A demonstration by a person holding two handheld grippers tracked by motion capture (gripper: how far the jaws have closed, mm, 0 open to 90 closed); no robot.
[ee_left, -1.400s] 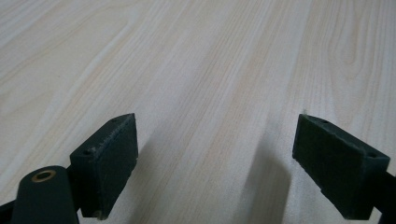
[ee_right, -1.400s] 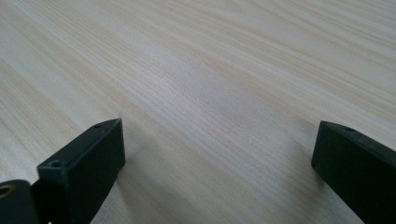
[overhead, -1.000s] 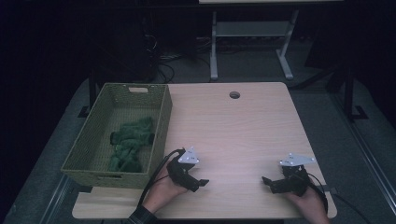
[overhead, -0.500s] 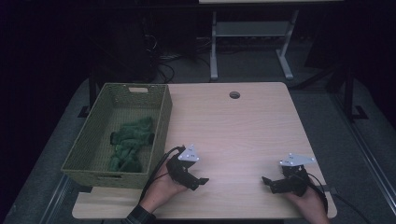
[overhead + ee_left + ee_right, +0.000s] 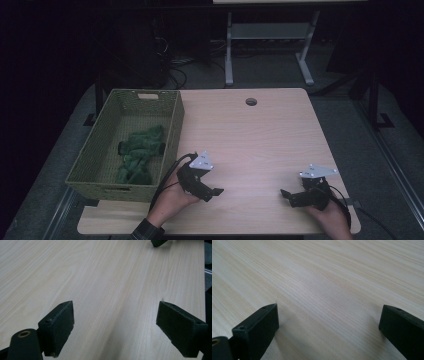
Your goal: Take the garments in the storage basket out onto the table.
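we see our right gripper low over the pale wooden table, its two black jaws spread wide apart, with bare wood grain running between and beyond them.

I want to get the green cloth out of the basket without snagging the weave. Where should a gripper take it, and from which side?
Come straight down from above: the basket walls block any sideways approach. Pinch a raised fold near the top of the green cloth, which lies crumpled in a loose heap offering bunched ridges to close on. The left gripper, jaws open, is the closer one.
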